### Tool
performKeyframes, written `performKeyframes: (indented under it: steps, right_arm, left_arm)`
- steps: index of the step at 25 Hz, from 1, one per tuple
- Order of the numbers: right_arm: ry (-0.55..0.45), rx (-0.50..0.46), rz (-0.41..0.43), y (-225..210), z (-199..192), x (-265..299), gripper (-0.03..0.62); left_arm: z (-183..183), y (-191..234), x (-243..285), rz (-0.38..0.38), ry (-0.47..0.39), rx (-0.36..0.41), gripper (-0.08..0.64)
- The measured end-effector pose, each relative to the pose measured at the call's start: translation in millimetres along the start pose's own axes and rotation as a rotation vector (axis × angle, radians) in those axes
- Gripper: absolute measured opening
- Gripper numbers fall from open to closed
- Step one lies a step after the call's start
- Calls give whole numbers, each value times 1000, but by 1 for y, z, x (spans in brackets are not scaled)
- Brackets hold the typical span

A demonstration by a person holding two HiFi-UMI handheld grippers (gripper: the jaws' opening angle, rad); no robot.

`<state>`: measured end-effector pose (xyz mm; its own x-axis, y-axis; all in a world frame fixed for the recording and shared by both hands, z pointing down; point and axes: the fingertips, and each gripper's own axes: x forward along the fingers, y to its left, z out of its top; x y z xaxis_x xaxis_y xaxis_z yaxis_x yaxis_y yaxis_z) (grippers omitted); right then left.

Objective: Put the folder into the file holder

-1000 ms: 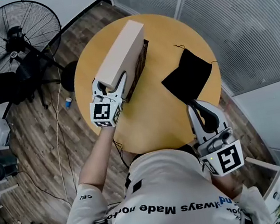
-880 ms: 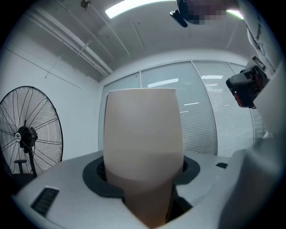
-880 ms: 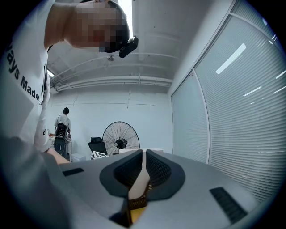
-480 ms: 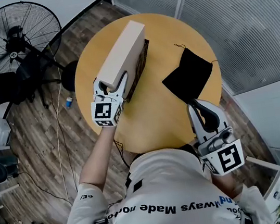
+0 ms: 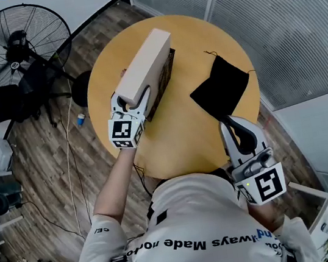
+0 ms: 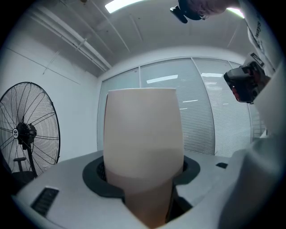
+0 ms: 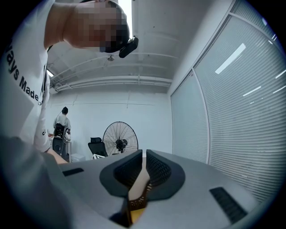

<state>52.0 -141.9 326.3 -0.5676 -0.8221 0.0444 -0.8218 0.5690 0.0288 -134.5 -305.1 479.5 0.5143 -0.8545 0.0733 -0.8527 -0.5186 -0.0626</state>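
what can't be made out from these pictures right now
- Head view: the dark file holder is mostly covered by the thick beige folder, so its slots are hidden.
- Left gripper view: the folder, gripped by the left claw, fills the middle and blocks the holder and the round yellow table.
- Head view: what the black cloth pouch holds is unseen inside the cloth.

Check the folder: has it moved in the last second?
Yes, slightly. Held in the left claw, the folder has drawn its far end back from the far rim of the table; the gap there is wider now.
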Motion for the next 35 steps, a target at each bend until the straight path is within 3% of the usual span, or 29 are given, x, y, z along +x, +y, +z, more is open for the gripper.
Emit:
performKeyframes:
  steps: [35]
  right_arm:
    - [-6, 6, -7, -2, 1, -1, 48]
  left_arm:
    - [-20, 0, 1, -3, 22, -10, 285]
